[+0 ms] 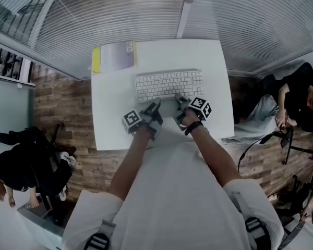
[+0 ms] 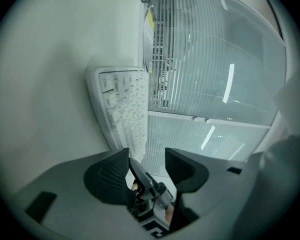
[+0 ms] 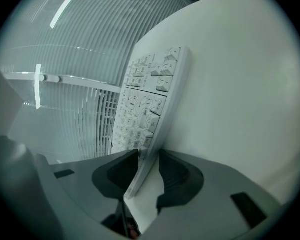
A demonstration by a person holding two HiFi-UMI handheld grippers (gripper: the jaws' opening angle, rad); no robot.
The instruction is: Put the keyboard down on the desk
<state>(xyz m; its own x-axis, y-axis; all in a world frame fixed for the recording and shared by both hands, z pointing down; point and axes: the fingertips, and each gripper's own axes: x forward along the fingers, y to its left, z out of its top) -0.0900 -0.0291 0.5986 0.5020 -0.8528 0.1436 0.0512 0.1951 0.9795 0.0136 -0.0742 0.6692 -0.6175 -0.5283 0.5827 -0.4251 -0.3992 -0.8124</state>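
A white keyboard (image 1: pixel 169 84) lies flat on the white desk (image 1: pixel 115 113), its long side facing me. My left gripper (image 1: pixel 155 104) is at its near edge, left of centre. In the left gripper view the keyboard (image 2: pixel 125 109) ends beside one pad, the left gripper (image 2: pixel 146 159) stands open, and the gap between its pads is bare. My right gripper (image 1: pixel 179 100) is at the near edge, right of centre. In the right gripper view the keyboard (image 3: pixel 147 99) runs edge-on between the pads, and the right gripper (image 3: pixel 149 159) is shut on that edge.
A yellow and grey folder (image 1: pixel 113 56) lies at the desk's far left corner. Slatted blinds (image 1: pixel 240 20) close off the space behind the desk. Seated people are at the left (image 1: pixel 21 165) and right (image 1: pixel 297 95) over a wooden floor.
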